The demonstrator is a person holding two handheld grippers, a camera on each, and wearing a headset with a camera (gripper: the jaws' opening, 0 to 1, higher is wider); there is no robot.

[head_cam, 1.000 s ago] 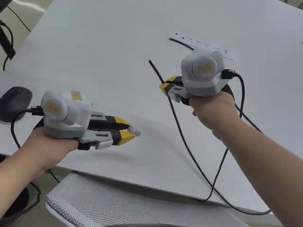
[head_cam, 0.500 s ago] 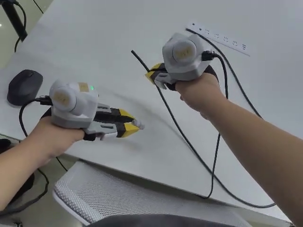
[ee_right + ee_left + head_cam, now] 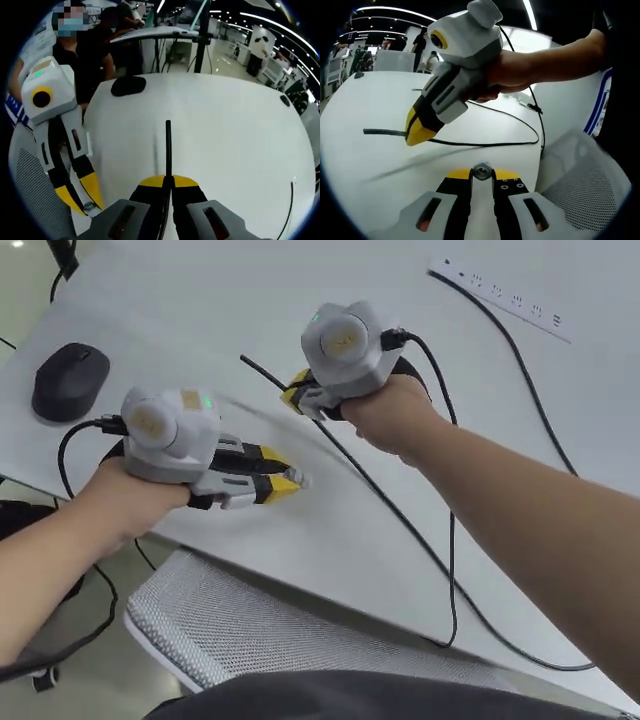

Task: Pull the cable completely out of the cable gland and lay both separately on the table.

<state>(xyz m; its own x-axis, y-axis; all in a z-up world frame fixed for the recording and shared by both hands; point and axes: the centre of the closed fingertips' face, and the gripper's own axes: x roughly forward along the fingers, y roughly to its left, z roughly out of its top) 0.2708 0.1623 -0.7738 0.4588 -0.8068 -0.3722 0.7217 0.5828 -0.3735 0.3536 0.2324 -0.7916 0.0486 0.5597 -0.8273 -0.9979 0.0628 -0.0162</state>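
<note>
Head view: your left gripper (image 3: 290, 481) and right gripper (image 3: 296, 401) sit side by side over the white table (image 3: 250, 300), apart and not touching. This view gives you the full run of the black cable (image 3: 400, 525). It leaves the right gripper, crosses the table and drops over the near edge above the mesh chair (image 3: 260, 640). A mouse (image 3: 68, 380) lies at the far left and a power strip (image 3: 515, 302) at the far right.

Left gripper view: the cable gland (image 3: 481, 170) shows end-on as a small grey ring, pinched between the two yellow tips at their very front. No cable passes through it. The right gripper enters from above, with the cable crossing the table beyond the gland and well apart from it.

Right gripper view: the jaws are pressed together on the cable, which lies in the slot between the tips. A short free end projects straight ahead of them towards the mouse. The left gripper stands at the left edge with the gland at its tip, clear of the cable.
</note>
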